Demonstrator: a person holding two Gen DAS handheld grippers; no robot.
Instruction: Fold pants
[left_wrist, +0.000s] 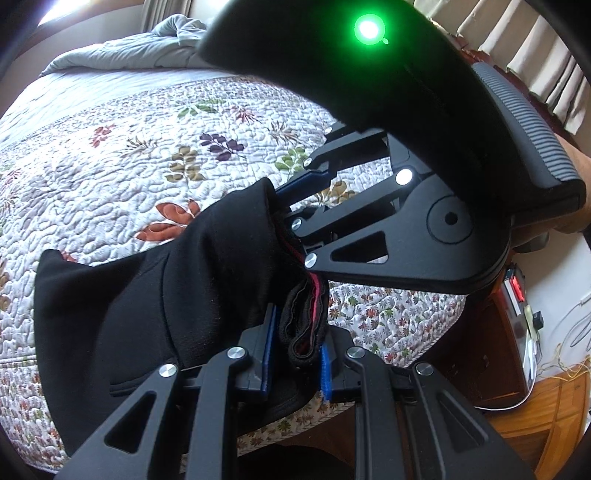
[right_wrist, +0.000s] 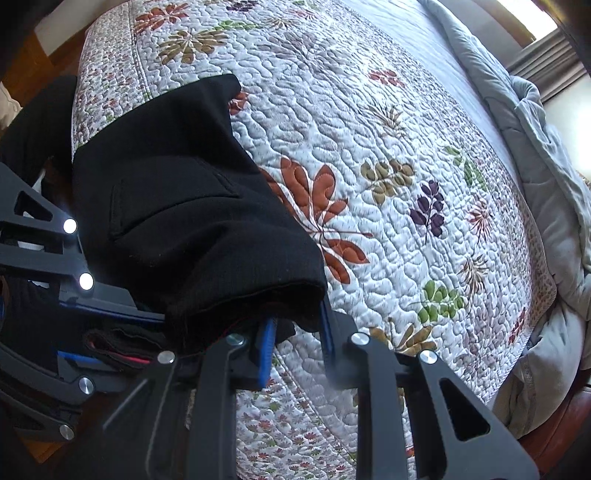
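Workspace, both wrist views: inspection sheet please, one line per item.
Surface: bed with floral quilt, mostly bare.
Job's things: black pants, bunched, hanging from both grippers over the quilt's near edge; red-trimmed waistband showing.
Clutter: rumpled grey blanket along the bed's far side.
Grippers: left gripper shut on the waistband; right gripper shut on the fabric edge.
Cables: loose wires on the floor by a wooden cabinet.
Surroundings: curtains, a window, wooden floor, a device with a red switch.
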